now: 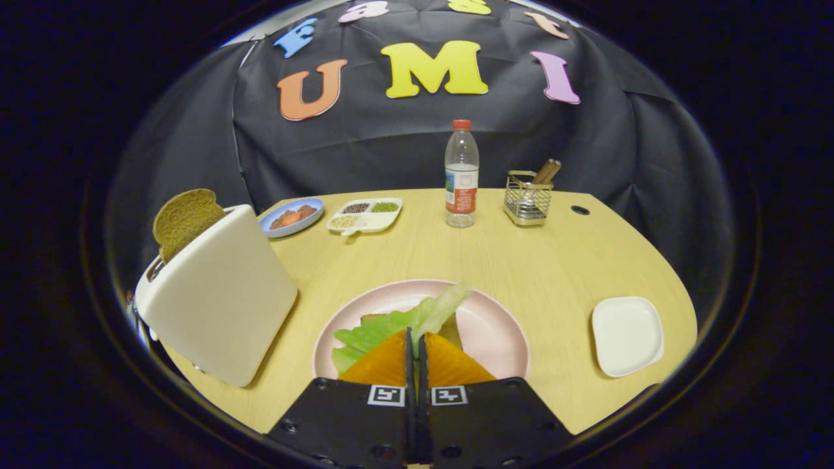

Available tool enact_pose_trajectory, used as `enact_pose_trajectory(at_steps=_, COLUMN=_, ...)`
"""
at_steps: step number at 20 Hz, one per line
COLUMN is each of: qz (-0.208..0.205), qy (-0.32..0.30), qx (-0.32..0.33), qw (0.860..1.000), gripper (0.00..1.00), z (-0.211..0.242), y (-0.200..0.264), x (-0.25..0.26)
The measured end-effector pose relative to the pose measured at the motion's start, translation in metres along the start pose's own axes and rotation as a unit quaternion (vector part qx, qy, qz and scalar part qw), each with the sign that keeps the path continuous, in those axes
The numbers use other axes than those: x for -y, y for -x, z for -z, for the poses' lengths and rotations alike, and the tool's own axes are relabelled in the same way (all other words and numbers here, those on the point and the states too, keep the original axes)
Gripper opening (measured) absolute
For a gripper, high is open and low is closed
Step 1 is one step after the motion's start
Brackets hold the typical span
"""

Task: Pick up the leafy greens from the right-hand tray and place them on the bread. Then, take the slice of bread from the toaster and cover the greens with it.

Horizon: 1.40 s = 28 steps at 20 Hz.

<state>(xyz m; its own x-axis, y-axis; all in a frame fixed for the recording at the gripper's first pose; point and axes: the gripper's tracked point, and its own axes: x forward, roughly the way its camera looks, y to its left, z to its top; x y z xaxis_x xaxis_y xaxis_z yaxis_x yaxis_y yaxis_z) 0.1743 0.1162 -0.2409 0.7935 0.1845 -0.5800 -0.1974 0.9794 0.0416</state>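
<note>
Pinching the leafy greens [397,322] between my closed fingers, I held my gripper [415,345] over the pink plate [495,332], where the greens draped from my tips onto the bread [368,317], of which only a sliver showed under the leaf. Off to the left of my jaws stood the white toaster [218,293] with a brown slice of bread [184,220] sticking up from its slot, and to the right lay the white square tray [627,335], bare. Well beyond my fingers sat a blue dish [291,217] of reddish food, a divided tray [365,215] with grains in its compartments, a water bottle [461,174], and a wire basket [528,197] holding wooden-handled utensils.
</note>
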Motion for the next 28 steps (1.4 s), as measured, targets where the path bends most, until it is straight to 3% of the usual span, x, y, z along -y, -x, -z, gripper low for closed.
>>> enact_pose_trajectory(at_steps=5, qz=0.017, qy=-0.006, qx=-0.006, qw=1.0, gripper=0.01, z=0.007, y=-0.011, x=0.013)
enact_pose_trajectory(at_steps=6, qz=0.023, qy=-0.002, qx=-0.004, qw=1.0, gripper=0.06, z=0.008, y=-0.01, x=0.016)
enact_pose_trajectory(at_steps=9, qz=0.034, qy=0.02, qx=0.03, qw=0.999, gripper=0.06, z=0.001, y=-0.007, x=0.022)
enact_pose_trajectory(at_steps=11, qz=0.057, qy=0.038, qx=0.053, qw=0.996, gripper=0.18, z=-0.002, y=-0.003, x=0.03)
enact_pose_trajectory(at_steps=13, qz=0.055, qy=0.043, qx=0.065, qw=0.995, gripper=0.23, z=-0.001, y=0.0, x=0.026)
enact_pose_trajectory(at_steps=19, qz=0.067, qy=0.033, qx=0.123, qw=0.99, gripper=0.89, z=0.015, y=0.022, x=0.023)
enact_pose_trajectory(at_steps=20, qz=0.071, qy=0.037, qx=0.129, qw=0.988, gripper=0.96, z=0.02, y=0.024, x=0.021)
enact_pose_trajectory(at_steps=28, qz=0.062, qy=0.035, qx=0.196, qw=0.978, gripper=0.96, z=0.003, y=0.071, x=-0.022)
